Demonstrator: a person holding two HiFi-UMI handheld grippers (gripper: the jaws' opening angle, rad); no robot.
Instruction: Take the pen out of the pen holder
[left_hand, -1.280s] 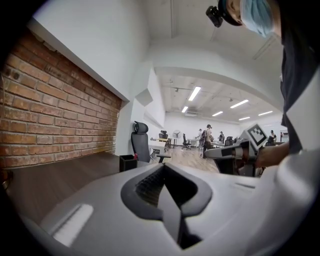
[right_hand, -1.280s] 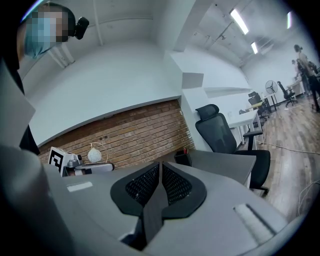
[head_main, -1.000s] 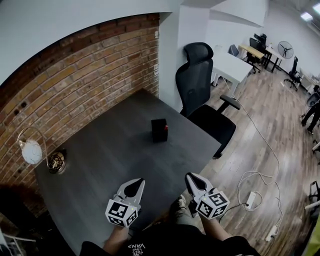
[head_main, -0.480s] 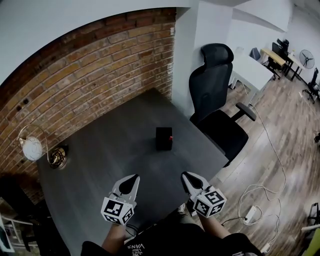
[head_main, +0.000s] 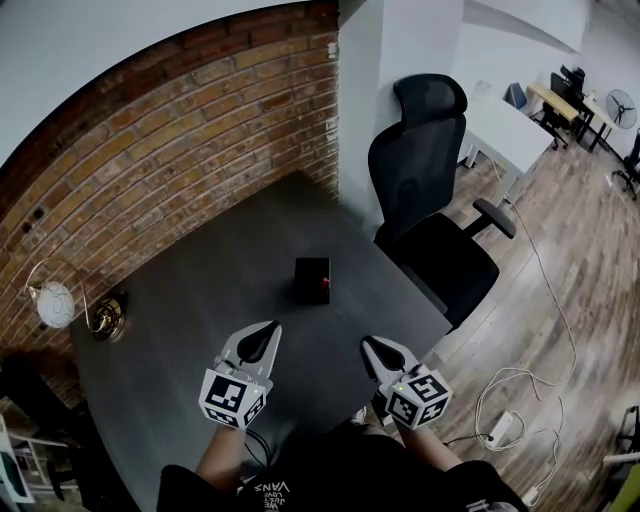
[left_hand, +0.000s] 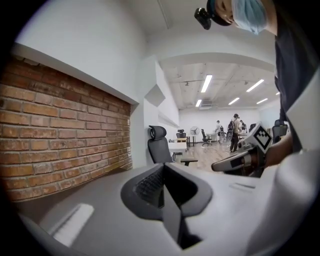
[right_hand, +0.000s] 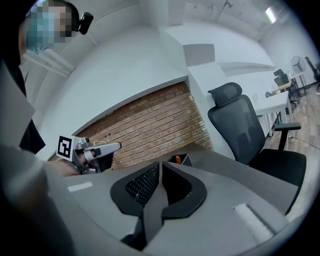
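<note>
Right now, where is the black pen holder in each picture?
Head view: the pen holder sits in the middle of the dark table.
Left gripper view: not in it.
Right gripper view: the pen holder is small, near the picture's centre.
Shared landmark: the black office chair, in all three views.

Pen (head_main: 326, 284) in holder (head_main: 309, 279) on table (head_main: 200, 320).

Left hand-held gripper (head_main: 273, 327) and right hand-held gripper (head_main: 366, 343) neared pen holder (head_main: 311, 280).
</note>
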